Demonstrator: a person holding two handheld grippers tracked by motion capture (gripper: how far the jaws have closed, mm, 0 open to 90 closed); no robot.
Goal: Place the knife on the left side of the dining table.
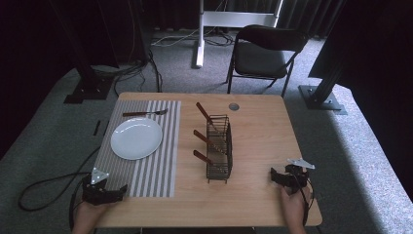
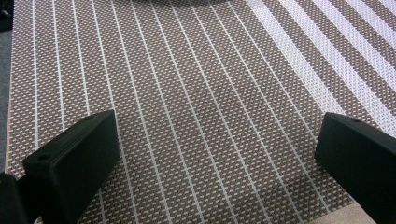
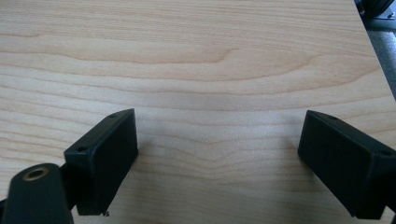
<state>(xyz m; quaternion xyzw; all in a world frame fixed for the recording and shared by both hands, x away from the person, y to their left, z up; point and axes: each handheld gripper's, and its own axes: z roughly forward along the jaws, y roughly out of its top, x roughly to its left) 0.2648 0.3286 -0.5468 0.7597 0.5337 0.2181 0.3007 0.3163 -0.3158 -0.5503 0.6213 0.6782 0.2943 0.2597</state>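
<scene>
A black wire rack [image 1: 219, 147] stands mid-table, and three wooden-handled utensils [image 1: 206, 138] lean out of it to the left. On the striped placemat [image 1: 156, 161] at the left lies a white plate [image 1: 136, 138], with a fork [image 1: 145, 113] beyond it. My left gripper [image 1: 122, 190] rests at the placemat's near left corner; its jaws stand open over the woven placemat [image 2: 205, 70] with nothing between them [image 2: 217, 126]. Near the front right corner sits my right gripper [image 1: 274, 175], also open, over bare wood [image 3: 219, 119].
A small grey disc [image 1: 234, 106] is set in the wooden table [image 1: 263, 136] near its far edge. A black folding chair [image 1: 263, 51] stands behind the table. Cables trail over the grey carpet at the left [image 1: 44, 187].
</scene>
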